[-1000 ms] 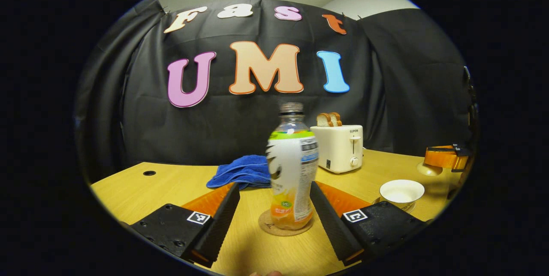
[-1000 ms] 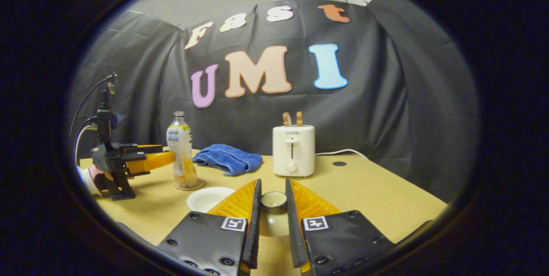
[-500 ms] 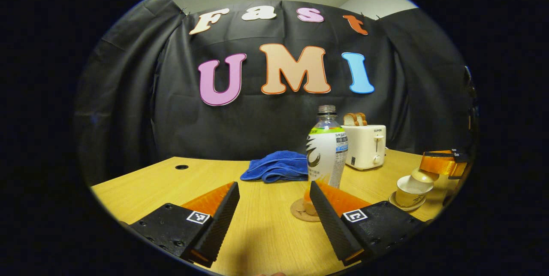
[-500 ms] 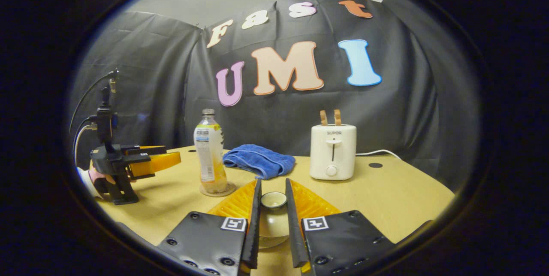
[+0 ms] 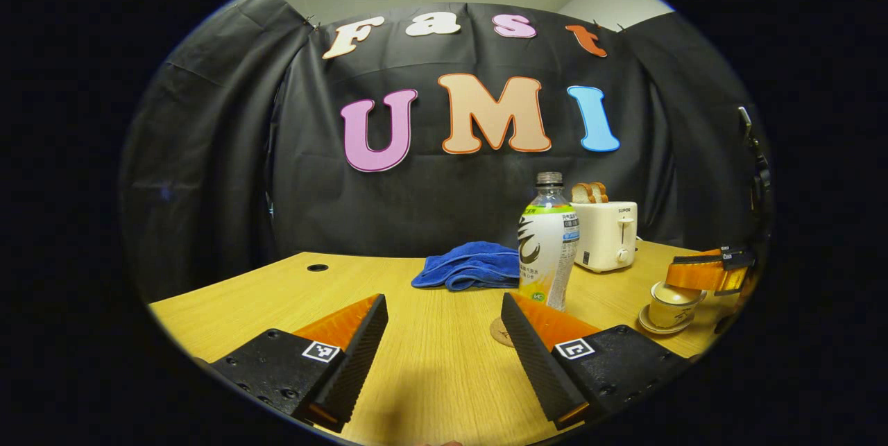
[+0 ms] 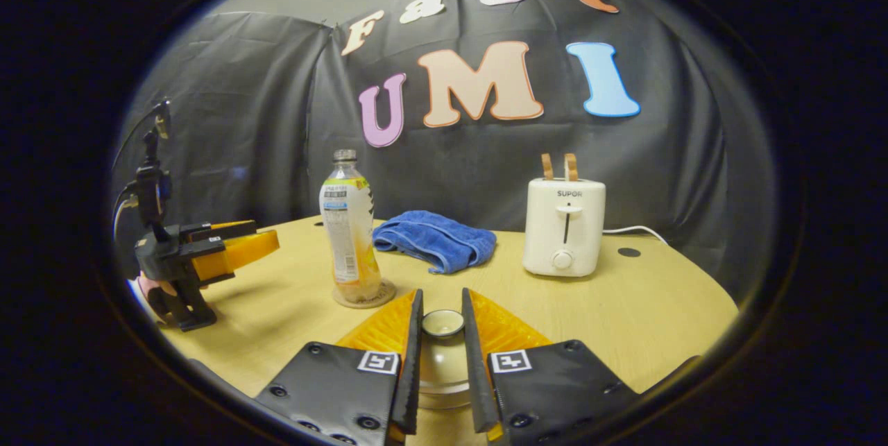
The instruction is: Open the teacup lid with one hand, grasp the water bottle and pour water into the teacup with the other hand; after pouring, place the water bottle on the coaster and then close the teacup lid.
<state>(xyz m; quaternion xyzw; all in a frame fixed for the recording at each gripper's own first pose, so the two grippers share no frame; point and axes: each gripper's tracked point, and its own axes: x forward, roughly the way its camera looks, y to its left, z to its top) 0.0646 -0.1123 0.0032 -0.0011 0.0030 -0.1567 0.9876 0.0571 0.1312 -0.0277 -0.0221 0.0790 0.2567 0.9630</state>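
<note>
The water bottle (image 5: 548, 245) stands upright on the round coaster (image 5: 497, 330), just right of my open left gripper (image 5: 442, 300), which holds nothing. In the right gripper view the bottle (image 6: 350, 231) and coaster (image 6: 364, 295) sit left of centre, and the left gripper (image 6: 260, 248) hangs at the far left. My right gripper (image 6: 442, 302) is shut on the knob (image 6: 442, 323) of the teacup lid (image 6: 442, 366). The left gripper view has the right gripper (image 5: 701, 274) holding the lid down on the teacup (image 5: 667, 299) and saucer (image 5: 655, 326). Whether the lid rests fully on the cup I cannot tell.
A blue towel (image 5: 468, 266) lies behind the bottle. A white toaster (image 5: 607, 234) with two bread slices stands to its right, cord trailing off behind it (image 6: 628, 229). Small holes in the tabletop (image 5: 318, 268) (image 6: 629, 252) sit near the back edge.
My left gripper has drawn back and to the left, away from the bottle on the coaster. The right gripper has brought the lid across and down onto the teacup.
</note>
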